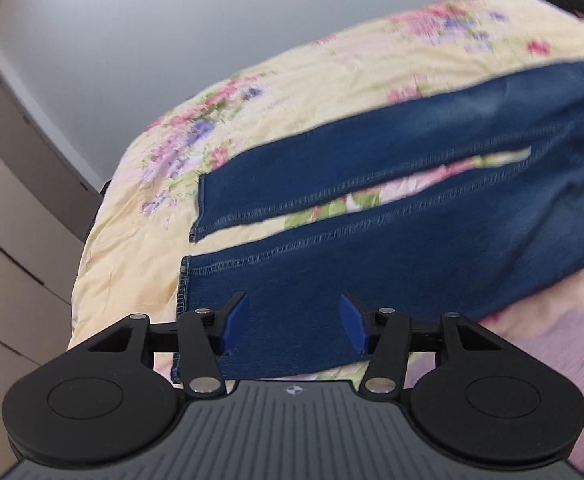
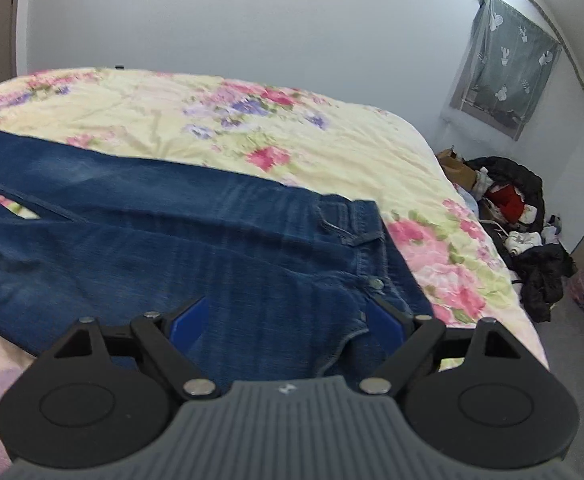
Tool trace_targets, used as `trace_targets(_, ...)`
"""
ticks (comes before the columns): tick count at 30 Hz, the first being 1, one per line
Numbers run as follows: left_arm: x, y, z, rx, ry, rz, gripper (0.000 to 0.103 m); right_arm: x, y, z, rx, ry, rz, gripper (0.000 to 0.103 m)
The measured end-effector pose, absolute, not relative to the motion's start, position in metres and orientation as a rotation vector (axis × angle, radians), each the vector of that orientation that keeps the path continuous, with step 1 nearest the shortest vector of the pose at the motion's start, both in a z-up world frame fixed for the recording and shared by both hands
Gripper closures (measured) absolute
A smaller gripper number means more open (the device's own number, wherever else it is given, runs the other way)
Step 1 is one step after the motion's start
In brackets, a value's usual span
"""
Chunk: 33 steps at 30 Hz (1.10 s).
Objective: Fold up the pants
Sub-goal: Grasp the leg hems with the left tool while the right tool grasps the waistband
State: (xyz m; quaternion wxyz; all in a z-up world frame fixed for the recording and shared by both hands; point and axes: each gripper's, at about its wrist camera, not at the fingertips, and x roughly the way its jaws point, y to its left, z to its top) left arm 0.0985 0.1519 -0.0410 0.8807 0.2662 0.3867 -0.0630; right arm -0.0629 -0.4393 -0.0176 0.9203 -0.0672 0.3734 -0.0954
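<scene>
Dark blue jeans lie flat on a floral bedspread, legs side by side with a narrow gap between them. My left gripper hovers over the near leg by its hem, open, with denim showing under the gap and the blue pads not pressing it. In the right wrist view the jeans end in the waistband with its button at the right. There my right gripper stands wide open over the hip area, nothing clamped between its pads.
The bedspread reaches the bed's right edge, beyond which a pile of clothes and bags covers the floor. A curtained window is on the wall. A wardrobe stands left of the bed. Pink bedding lies near me.
</scene>
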Motion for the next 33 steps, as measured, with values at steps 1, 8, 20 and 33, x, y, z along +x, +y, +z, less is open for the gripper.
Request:
trace_targets(1, 0.101, 0.155, -0.047, 0.588, 0.819, -0.149, 0.041, -0.06, -0.451, -0.022, -0.154, 0.803, -0.208, 0.022)
trace_targets(8, 0.112, 0.167, -0.093, 0.811, 0.908, -0.209, 0.04, -0.064, -0.511, -0.062, -0.197, 1.026, -0.281, 0.05)
trace_targets(20, 0.115, 0.168, -0.148, 1.078, 0.968, -0.306, 0.029, -0.1, -0.556, -0.055, -0.409, 1.124, -0.248, 0.045)
trace_targets(33, 0.136, 0.152, -0.136, 0.897, 0.927, -0.188, 0.089, -0.103, -0.496, -0.099, -0.673, 1.073, 0.024, 0.047)
